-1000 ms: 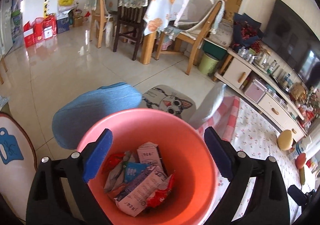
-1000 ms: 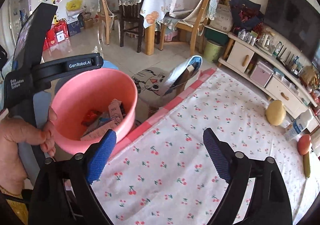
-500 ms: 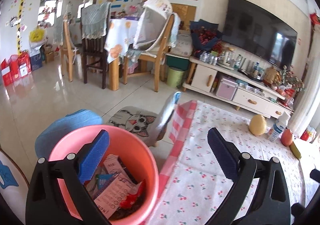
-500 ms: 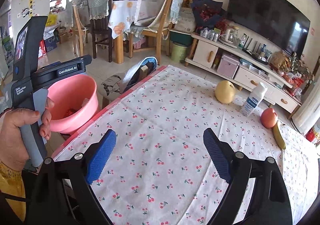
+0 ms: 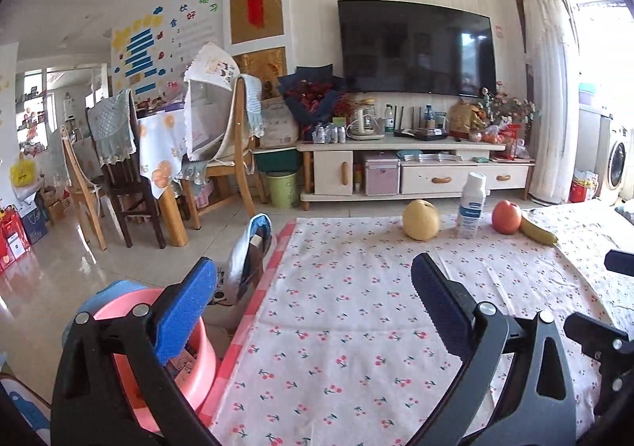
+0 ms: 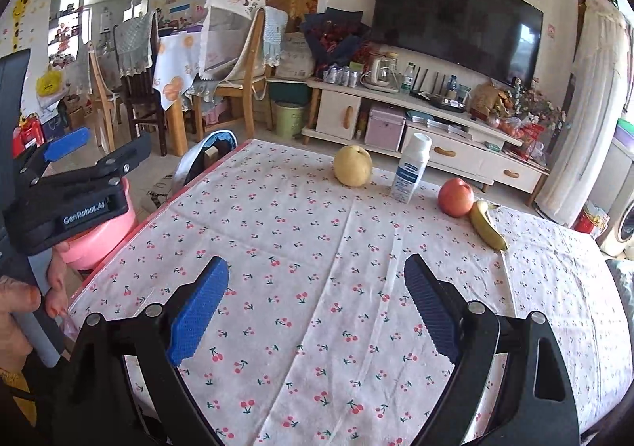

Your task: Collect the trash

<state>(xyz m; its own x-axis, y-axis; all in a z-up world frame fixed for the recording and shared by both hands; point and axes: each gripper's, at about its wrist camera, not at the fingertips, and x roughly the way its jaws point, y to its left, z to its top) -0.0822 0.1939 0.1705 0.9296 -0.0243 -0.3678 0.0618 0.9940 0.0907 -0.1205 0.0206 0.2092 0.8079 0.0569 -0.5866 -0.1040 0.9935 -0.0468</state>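
Note:
A pink bin [image 5: 119,307] with cartons and wrappers inside stands on the floor by the table's left edge, partly hidden behind my left finger. My left gripper [image 5: 313,287] is open and empty, over the near left part of the cherry-print tablecloth [image 5: 356,327]. In the right wrist view that left gripper [image 6: 99,153] is at the far left, held by a hand [image 6: 23,299], with the pink bin [image 6: 99,232] below it. My right gripper [image 6: 317,287] is open and empty above the tablecloth [image 6: 317,216]. No loose trash shows on the cloth.
At the table's far side stand a yellow pear [image 6: 352,164], a white bottle [image 6: 410,168], a red apple [image 6: 455,197] and a banana [image 6: 487,226]. A small blue-backed chair [image 5: 253,248] leans by the table's far left corner. A TV cabinet [image 5: 416,168] and dining chairs [image 5: 119,168] lie beyond.
Both views have swung right, from the pink bin to the table. The bin slid to the lower left of the left wrist view. Both grippers stayed open and empty.

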